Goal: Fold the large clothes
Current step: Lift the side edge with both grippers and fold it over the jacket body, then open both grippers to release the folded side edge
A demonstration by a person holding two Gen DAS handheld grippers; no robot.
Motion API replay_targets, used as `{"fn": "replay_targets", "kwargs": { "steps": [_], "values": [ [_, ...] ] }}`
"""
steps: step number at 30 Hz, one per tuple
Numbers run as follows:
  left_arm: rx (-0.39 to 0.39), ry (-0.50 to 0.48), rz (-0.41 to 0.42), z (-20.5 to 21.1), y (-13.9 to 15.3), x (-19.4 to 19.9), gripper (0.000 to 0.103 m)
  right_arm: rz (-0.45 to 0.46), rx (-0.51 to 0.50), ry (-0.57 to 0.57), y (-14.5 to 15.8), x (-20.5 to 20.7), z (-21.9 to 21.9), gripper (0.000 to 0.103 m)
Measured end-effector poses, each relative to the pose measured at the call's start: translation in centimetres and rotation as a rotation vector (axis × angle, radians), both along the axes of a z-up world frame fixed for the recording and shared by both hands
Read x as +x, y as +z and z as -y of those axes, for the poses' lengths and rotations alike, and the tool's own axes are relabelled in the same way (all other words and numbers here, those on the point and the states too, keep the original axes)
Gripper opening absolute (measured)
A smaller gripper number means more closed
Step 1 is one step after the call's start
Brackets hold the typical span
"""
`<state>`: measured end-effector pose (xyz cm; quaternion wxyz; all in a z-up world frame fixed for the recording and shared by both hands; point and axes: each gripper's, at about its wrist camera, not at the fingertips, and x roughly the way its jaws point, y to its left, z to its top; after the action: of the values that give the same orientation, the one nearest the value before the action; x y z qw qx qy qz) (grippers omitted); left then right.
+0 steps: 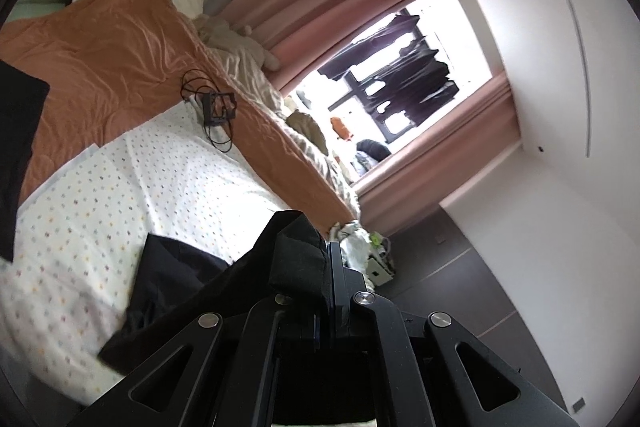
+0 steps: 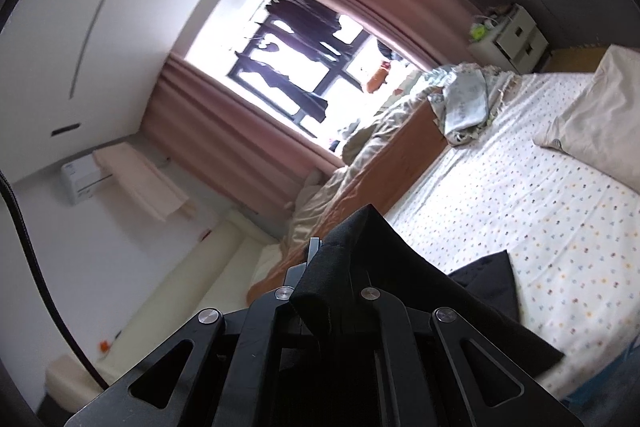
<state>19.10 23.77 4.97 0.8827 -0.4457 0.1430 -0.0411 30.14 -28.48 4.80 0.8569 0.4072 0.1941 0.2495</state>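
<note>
A large black garment (image 1: pixel 180 279) hangs from both grippers above a bed with a dotted white sheet (image 1: pixel 132 187). My left gripper (image 1: pixel 326 259) is shut on a bunched black edge of it, and the cloth trails down to the left. My right gripper (image 2: pixel 320 255) is shut on another edge of the same garment (image 2: pixel 400 291), which drapes over the fingers and falls to the right over the dotted sheet (image 2: pixel 540 211). Both views are tilted. The gripped fingertips are mostly hidden by cloth.
An orange quilt (image 1: pixel 120 59) lies along the far side of the bed with a small black frame and cable (image 1: pixel 216 105) on it. Crumpled bedding (image 2: pixel 464 103) and a pillow (image 2: pixel 600 123) lie on the bed. Pink curtains (image 2: pixel 224 131) frame a bright window. A white drawer unit (image 2: pixel 516 39) stands by the wall.
</note>
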Motion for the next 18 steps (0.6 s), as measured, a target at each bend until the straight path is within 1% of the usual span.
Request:
{"fn": "replay_targets", "kwargs": {
  "steps": [4, 8, 10, 14, 15, 18],
  "values": [
    [-0.004, 0.002, -0.052, -1.0, -1.2, 4.4, 0.002, -0.064, -0.006, -0.037, -1.3, 4.6, -0.9, 0.005],
    [0.005, 0.009, -0.123, -1.5, -3.5, 8.8, 0.002, -0.127, -0.043, -0.047, -3.1, 8.4, -1.7, 0.005],
    [-0.009, 0.011, -0.152, -2.0, -4.9, 10.5, 0.002, -0.164, -0.064, -0.050, -4.2, 10.3, -2.1, 0.005],
    [-0.029, 0.017, -0.191, -2.7, -7.2, 13.4, 0.002, -0.219, -0.067, -0.050, -7.0, 13.5, -2.6, 0.005],
    [-0.033, 0.017, -0.203, -2.9, -7.8, 14.0, 0.002, -0.228, -0.073, -0.053, -7.4, 14.3, -2.9, 0.005],
    [-0.045, 0.022, -0.247, -3.4, -10.2, 16.2, 0.002, -0.272, -0.101, -0.056, -9.9, 16.3, -3.4, 0.005]
  ]
}}
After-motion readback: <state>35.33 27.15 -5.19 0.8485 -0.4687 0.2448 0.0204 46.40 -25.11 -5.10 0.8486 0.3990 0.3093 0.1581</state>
